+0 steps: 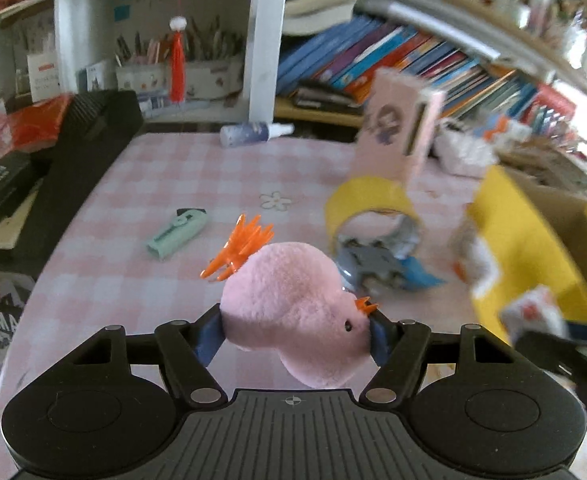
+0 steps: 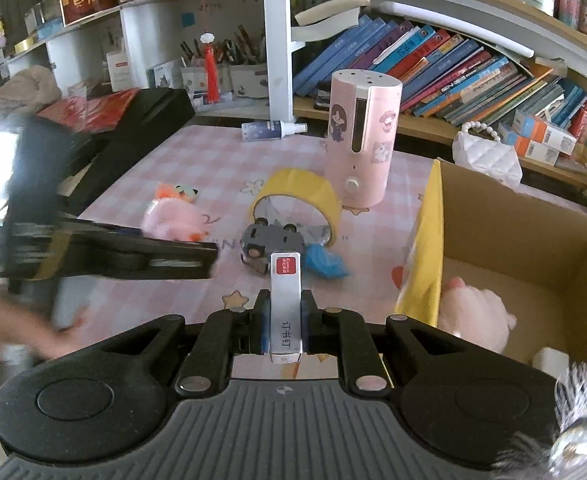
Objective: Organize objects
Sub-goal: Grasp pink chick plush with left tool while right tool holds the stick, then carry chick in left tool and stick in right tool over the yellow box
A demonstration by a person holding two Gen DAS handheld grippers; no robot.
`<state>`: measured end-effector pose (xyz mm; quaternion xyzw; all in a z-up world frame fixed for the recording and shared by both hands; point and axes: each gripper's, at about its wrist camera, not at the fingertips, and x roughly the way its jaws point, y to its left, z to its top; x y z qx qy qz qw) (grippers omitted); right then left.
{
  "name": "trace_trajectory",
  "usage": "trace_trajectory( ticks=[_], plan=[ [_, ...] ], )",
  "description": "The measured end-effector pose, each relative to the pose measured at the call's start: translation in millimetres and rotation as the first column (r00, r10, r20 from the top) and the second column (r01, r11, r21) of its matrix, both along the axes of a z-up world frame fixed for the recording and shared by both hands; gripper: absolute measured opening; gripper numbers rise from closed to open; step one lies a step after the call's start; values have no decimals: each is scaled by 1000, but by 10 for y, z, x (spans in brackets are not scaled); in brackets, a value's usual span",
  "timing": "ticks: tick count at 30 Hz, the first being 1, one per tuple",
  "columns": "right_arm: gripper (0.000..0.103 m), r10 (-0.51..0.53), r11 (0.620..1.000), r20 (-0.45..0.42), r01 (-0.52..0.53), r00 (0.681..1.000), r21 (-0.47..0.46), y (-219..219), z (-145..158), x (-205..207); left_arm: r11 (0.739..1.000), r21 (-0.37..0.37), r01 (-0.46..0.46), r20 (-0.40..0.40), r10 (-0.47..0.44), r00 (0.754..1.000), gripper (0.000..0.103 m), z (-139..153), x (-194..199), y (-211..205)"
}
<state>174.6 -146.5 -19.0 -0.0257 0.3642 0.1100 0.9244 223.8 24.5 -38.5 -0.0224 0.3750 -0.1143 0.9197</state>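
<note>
left gripper point(image 1: 295, 330): my jaws clamp the pink plush point(image 1: 293, 304) from both sides, lifted above the table point(image 1: 165, 160).
plush risk: it is soft and round, so I think it may squeeze out and fall on the car point(image 1: 373, 266) or the tape point(image 1: 367, 200) below.
right gripper point(image 2: 285, 326): my jaws are clenched on the staple box point(image 2: 286, 300), which stands up between them.
staple box risk: narrow and smooth, so it may tilt or slide.
box point(image 2: 533, 240): at the right edge of the table, open, one plush already inside.
crossing risk: my two grippers are near and both go right, so they may collide.
flap risk: the yellow flap point(image 2: 427, 248) may catch my load.
</note>
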Motion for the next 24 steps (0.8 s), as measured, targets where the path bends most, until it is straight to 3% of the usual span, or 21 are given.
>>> trace_trajectory(
  ticks=[9,15,24],
  plan=[
    [14,-63,997,2,63,998,42,-96,84,-615,994,-42,104,73,-101,992,70,417,-1020,129],
    [14,-123,990,-2,123,992,73,-65,57,-1059,984,-8,180,76,-179,981,70,418,-1452,40],
    [14,-170,983,-21,171,985,60,-55,-4,-1667,972,-19,235,70,-234,970,70,369,-1881,33]
  ],
)
